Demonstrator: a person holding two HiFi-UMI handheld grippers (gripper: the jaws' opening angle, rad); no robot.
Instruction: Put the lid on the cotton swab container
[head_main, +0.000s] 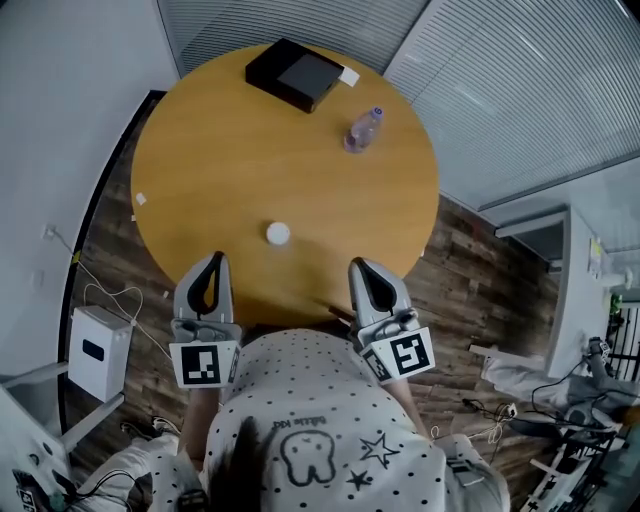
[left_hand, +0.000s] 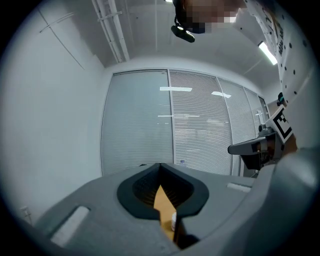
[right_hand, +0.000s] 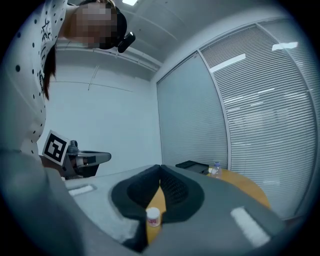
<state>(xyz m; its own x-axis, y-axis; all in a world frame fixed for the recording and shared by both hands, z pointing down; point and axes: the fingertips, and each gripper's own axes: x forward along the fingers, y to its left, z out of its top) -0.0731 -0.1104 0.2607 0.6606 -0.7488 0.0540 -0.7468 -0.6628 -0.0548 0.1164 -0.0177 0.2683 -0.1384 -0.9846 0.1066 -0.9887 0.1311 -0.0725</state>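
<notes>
I have both tools hovering at the near edge of the round wooden counter (head_main: 200, 160). The left hand-held gripper (head_main: 214, 260) has its jaws pressed together with nothing between them. The right hand-held gripper (head_main: 358, 266) is the same, pressed together and empty. The cotton swab container (head_main: 278, 234), a small white tub, stands on the counter between the two, a little ahead of their tips and touching neither (whether its lid is seated I cannot tell). At the far side of the counter sit a black box (head_main: 295, 74) and, near it, a clear plastic bottle (head_main: 363, 129).
</notes>
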